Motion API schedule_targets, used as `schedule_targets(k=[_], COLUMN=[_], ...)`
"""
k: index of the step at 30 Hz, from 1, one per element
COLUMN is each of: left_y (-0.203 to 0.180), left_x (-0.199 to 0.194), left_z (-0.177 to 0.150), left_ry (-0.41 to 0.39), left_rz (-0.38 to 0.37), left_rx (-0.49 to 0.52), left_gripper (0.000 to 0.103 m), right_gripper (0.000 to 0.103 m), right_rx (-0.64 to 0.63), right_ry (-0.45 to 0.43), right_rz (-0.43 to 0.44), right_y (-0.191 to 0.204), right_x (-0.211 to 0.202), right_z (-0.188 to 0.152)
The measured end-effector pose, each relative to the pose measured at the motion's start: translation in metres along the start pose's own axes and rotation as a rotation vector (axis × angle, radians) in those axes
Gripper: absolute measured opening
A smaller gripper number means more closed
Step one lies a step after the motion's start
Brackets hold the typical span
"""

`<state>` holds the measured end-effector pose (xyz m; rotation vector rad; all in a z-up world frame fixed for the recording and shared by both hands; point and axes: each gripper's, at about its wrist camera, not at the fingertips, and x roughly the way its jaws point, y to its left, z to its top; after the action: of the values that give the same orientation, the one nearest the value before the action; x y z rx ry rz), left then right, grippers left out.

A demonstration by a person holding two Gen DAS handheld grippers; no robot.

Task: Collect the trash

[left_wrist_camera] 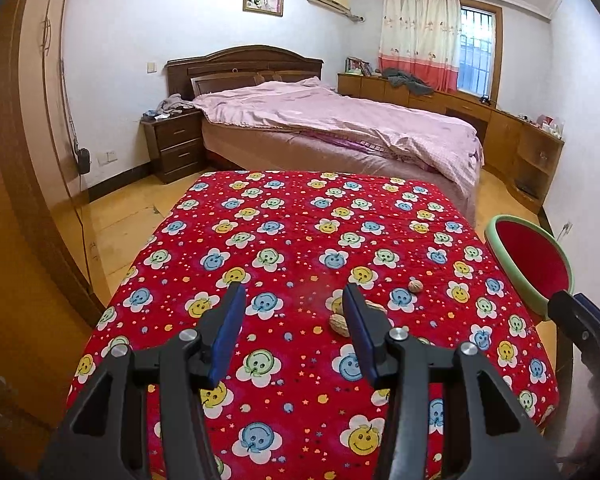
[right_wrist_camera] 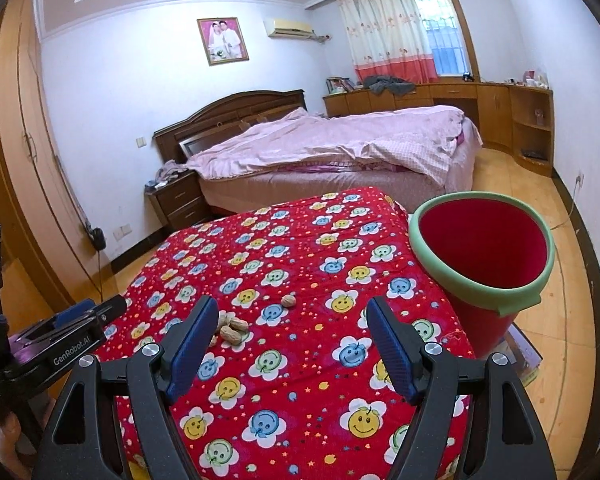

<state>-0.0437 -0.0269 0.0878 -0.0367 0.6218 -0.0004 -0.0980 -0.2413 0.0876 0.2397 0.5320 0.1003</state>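
My left tongs (left_wrist_camera: 294,298) hang partly open and empty over the desk (left_wrist_camera: 300,216) in its red smiley-flower cloth, the peanut shells (left_wrist_camera: 340,324) just beside the right pad. My right tongs (right_wrist_camera: 292,312) gape wider, holding nothing. A walnut (right_wrist_camera: 288,300) lies near the peanuts. The red bin (right_wrist_camera: 484,264) stands off the desk's right edge.

Both views are bright and evenly lit by soft daylight from the window (left_wrist_camera: 476,46) behind the curtain (left_wrist_camera: 418,32), with a cool bluish cast on the white walls. Shadows are faint and there is no harsh glare. Fisheye distortion bends the wardrobe (left_wrist_camera: 16,152) and walls strongly toward the edges, and the corners fall to black. The red patterned cloth (left_wrist_camera: 300,240) is sharp; the far bed (right_wrist_camera: 340,144) looks slightly softer.
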Motion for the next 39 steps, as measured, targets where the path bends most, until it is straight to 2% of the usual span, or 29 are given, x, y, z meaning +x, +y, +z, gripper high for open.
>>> schedule_targets(k=[39], left_y=[-0.0015], left_x=[-0.0017], left_z=[0.0003], left_ry=[-0.007], left_rz=[0.002], left_rx=[0.005], left_gripper=[0.05], right_gripper=[0.077], right_rx=[0.001], right_ry=[0.007], right_rz=[0.006], right_y=[0.0021], right_x=[0.0011], right_z=[-0.0025])
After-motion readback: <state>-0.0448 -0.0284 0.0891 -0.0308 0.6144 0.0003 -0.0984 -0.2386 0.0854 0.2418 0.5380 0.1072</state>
